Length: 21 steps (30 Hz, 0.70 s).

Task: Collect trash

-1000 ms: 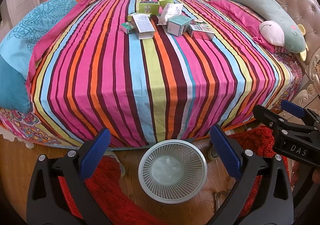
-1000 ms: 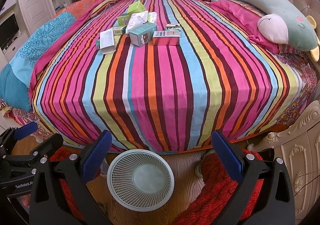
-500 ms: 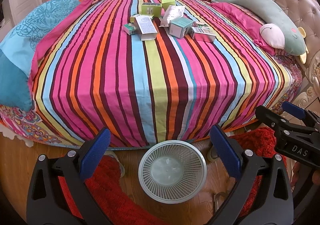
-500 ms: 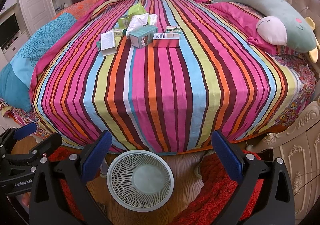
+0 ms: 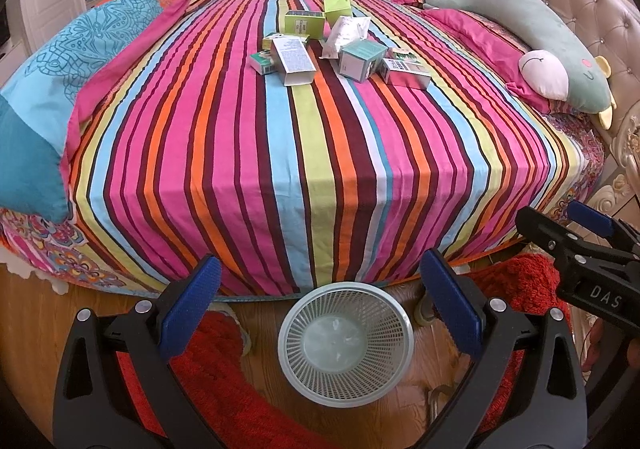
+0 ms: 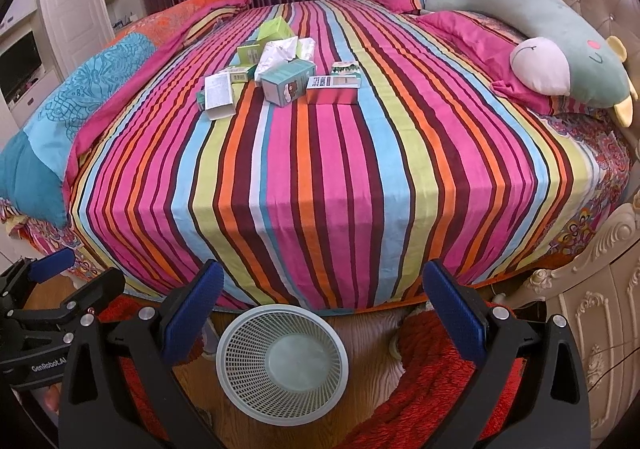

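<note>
1. Blue pads line both tools: the left gripper [image 5: 320, 301] stands wide open with nothing between its fingers, and the right gripper [image 6: 322, 303] is spread just as wide and equally empty.
2. Below and between each pair of fingers sits the white mesh wastebasket [image 5: 346, 343] on the wooden floor [image 5: 44, 313], just beside the foot of the bed, with a red rug [image 5: 224, 381] around it. It looks to hold no trash so far.
3. Beyond the basket rises the striped bedspread [image 5: 320, 153], soft and yielding, so anything pressed down on it will likely sink rather than resist.
4. Well apart from both grippers, toward the far middle of the bed, lies the trash: a cluster of small cardboard cartons. Among them are a white open-ended box [image 5: 294, 61], a teal box [image 5: 362, 59], a pink-sided box [image 5: 406, 73] and a green box [image 5: 304, 22].
5. These cartons are probably empty, hence light and easily crushed. A gentle pinch across the two broad faces, or across a narrow edge standing proud, should serve best.
6. Crumpled white wrapper [image 5: 346, 33] leans among them; it looks flimsy and perhaps slippery, so grip a bunched fold.
</note>
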Motion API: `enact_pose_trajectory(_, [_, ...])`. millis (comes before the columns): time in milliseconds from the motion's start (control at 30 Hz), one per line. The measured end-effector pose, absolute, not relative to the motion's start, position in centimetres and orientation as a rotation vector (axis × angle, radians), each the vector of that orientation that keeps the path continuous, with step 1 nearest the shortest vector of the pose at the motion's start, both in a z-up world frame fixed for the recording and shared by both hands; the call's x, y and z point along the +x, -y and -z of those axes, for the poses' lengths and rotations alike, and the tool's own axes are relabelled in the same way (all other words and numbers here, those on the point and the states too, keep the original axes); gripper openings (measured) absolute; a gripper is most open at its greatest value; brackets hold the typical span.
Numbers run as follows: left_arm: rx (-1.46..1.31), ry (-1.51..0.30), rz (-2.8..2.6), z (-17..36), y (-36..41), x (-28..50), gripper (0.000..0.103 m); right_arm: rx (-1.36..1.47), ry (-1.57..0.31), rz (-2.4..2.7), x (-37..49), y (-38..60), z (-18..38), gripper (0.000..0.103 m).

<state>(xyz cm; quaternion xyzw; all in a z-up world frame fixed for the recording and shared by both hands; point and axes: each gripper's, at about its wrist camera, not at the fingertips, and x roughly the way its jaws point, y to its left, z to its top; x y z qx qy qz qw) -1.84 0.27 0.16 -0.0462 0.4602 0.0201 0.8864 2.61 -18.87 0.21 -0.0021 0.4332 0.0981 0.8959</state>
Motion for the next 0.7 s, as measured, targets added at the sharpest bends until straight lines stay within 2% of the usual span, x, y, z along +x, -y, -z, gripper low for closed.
enact_pose_trajectory(700, [-0.112,-0.983,-0.060,1.4,-1.8,3.9,0.097,0.000,-0.868,-0.192,6.1,18.6,0.4,0.095])
